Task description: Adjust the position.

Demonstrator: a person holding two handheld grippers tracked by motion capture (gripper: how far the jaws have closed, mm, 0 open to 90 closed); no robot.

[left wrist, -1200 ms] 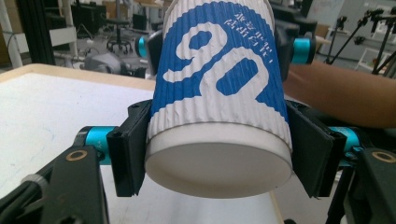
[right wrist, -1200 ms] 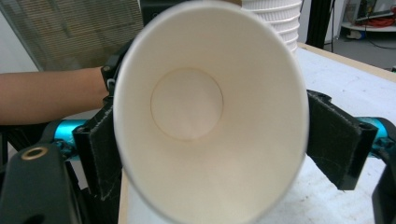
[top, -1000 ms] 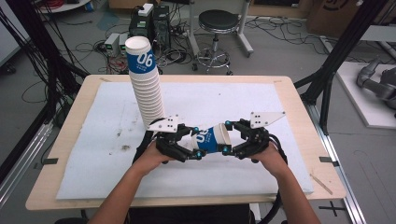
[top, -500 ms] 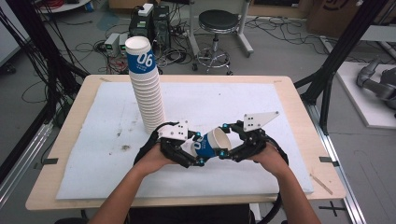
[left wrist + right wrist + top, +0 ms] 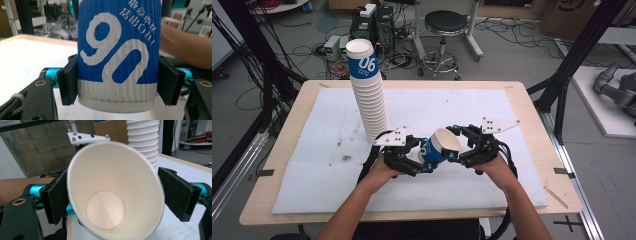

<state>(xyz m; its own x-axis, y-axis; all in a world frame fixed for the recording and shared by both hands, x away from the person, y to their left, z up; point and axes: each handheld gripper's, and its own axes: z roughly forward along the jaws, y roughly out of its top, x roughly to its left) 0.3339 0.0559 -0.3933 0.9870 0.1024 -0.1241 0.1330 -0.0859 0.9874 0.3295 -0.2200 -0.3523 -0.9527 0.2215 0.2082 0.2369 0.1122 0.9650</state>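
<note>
Paper cup (image 5: 439, 146) tilted, clamped in left gripper (image 5: 418, 161); right gripper (image 5: 460, 150) released beside rim

Ribbed matt paper cup (image 5: 117, 57), smooth white inside; wooden table (image 5: 287, 150).

A grey floor strewn with cables (image 5: 307, 50) holds a black stool (image 5: 443, 22) and cardboard boxes (image 5: 572, 17) behind the table.

Clearance: stack close on my left.
Cup stack (image 5: 368, 95) rises just behind my left gripper (image 5: 416, 159); mat (image 5: 512, 120) rightward lies open.
</note>
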